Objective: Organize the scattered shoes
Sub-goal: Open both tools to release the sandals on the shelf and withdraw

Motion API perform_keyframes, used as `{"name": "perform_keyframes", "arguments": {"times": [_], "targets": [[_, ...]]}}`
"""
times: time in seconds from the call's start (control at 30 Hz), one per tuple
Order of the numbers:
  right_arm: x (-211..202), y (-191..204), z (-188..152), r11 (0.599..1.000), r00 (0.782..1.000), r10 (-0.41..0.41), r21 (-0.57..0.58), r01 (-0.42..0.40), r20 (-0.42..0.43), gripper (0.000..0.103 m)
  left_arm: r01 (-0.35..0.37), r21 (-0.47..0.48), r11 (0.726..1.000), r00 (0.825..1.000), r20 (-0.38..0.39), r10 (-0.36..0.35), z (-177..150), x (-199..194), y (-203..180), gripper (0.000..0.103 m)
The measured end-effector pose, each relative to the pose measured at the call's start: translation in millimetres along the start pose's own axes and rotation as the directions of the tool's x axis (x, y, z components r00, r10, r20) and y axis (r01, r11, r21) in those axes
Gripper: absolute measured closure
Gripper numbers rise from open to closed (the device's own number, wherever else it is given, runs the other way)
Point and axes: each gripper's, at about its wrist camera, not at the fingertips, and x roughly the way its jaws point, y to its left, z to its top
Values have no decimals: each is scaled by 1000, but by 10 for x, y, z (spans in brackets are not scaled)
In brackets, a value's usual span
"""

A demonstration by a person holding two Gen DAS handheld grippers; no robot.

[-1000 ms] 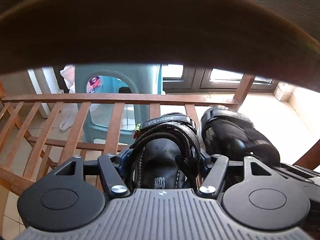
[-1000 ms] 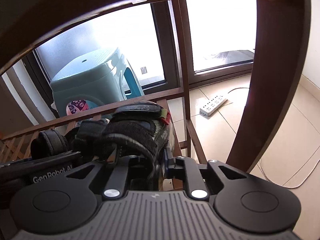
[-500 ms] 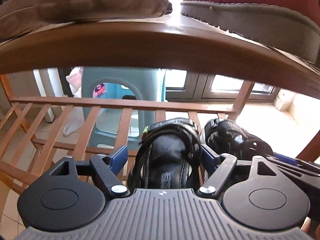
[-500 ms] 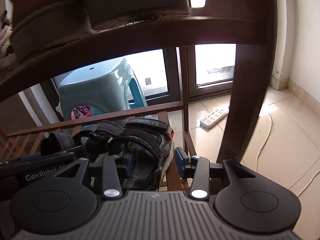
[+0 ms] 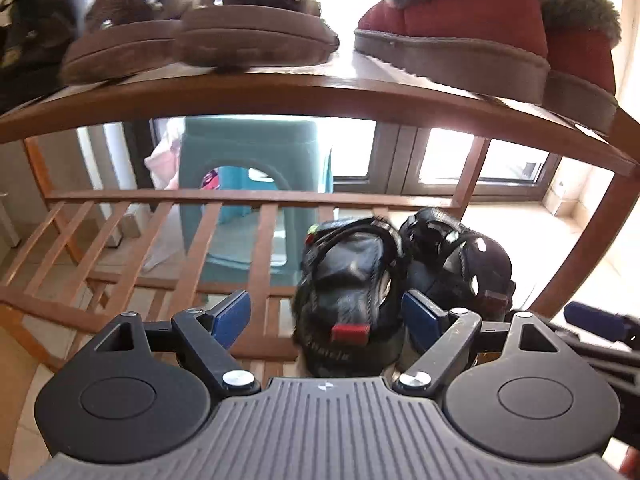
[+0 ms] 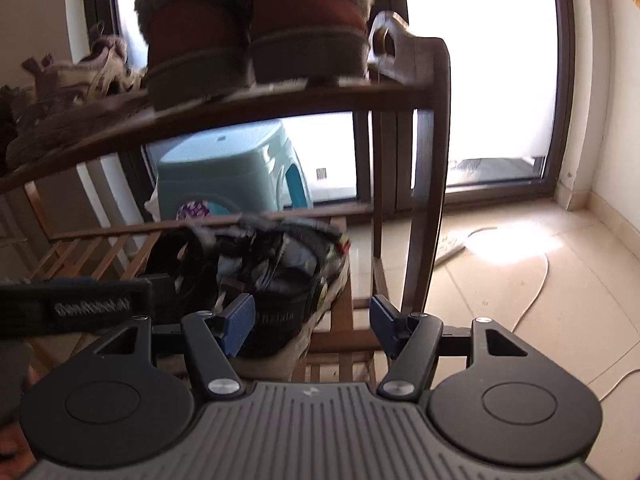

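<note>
On the lower slatted shelf (image 5: 256, 240) of a wooden shoe rack (image 5: 304, 92), two black strapped sandals are sitting side by side at the right end, the left sandal (image 5: 352, 276) just beside the right sandal (image 5: 456, 256). Fronting them, the left gripper (image 5: 326, 312) is standing spread wide and holding nothing, its right pad close against the left sandal's heel; the right gripper (image 6: 312, 320) is likewise gaping and empty by the right sandal's heel. Overhead, red fur-trimmed slippers (image 5: 480, 28) and brown sandals (image 5: 208, 28) are lining the top shelf. Trouble, by the look of it, would be coming from a pad snagging a loose strap and dragging a sandal off the front rail, or a heel tipping through the gaps between slats. Room is running tight upward under the top rail and rightward against the curved side post (image 6: 428, 184); leftward, the shelf is lying bare, with open tiled floor (image 6: 540, 300) behind.
</note>
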Motion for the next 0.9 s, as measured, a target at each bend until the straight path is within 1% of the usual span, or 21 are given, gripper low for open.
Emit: {"name": "perform_keyframes", "arguments": {"times": [0.03, 0.1, 0.13, 0.23, 0.3, 0.37, 0.5, 0.53, 0.57, 0.63, 0.73, 0.8, 0.9], "targets": [[12, 4, -39, 1000, 1000, 7, 6, -7, -19, 30, -4, -5, 1000, 1000, -9, 4, -23, -29, 33, 15], [55, 19, -100, 1000, 999, 15, 20, -14, -50, 22, 0, -18, 1000, 998, -55, -1, -96, -75, 123, 14], [82, 34, -123, 1000, 998, 17, 20, -16, -62, 17, 7, -25, 1000, 997, -74, -9, -119, -80, 149, 14], [159, 91, -172, 1000, 996, 21, 10, -21, -87, 16, 27, -57, 998, 989, -143, -35, -238, 6, 238, 14], [260, 171, -226, 1000, 995, 10, -28, -13, -100, 17, 22, -60, 998, 988, -153, -31, -256, 40, 231, 14], [380, 247, -257, 998, 992, 3, -58, -11, -126, 24, 9, -60, 998, 986, -167, -19, -301, 128, 237, 14], [561, 310, -258, 997, 990, 10, -80, -22, -143, 34, 10, -85, 996, 985, -168, -24, -304, 213, 291, 14], [576, 333, -261, 996, 990, 20, -88, -32, -137, 40, 11, -86, 996, 985, -171, -25, -309, 236, 300, 14], [582, 365, -259, 994, 991, 26, -105, -40, -130, 49, 17, -87, 996, 985, -171, -31, -306, 243, 303, 14], [583, 407, -243, 991, 993, 21, -129, -36, -116, 56, 30, -89, 996, 984, -172, -45, -294, 251, 310, 14], [599, 393, -194, 994, 993, 7, -108, -19, -115, 57, 51, -92, 994, 983, -172, -66, -277, 263, 320, 14], [691, 355, -119, 996, 992, 5, -89, -16, -124, 58, 64, -94, 993, 982, -172, -80, -265, 271, 327, 14], [726, 309, -97, 995, 992, 2, -99, -14, -123, 58, 84, -97, 992, 980, -173, -100, -248, 283, 337, 14]]}}
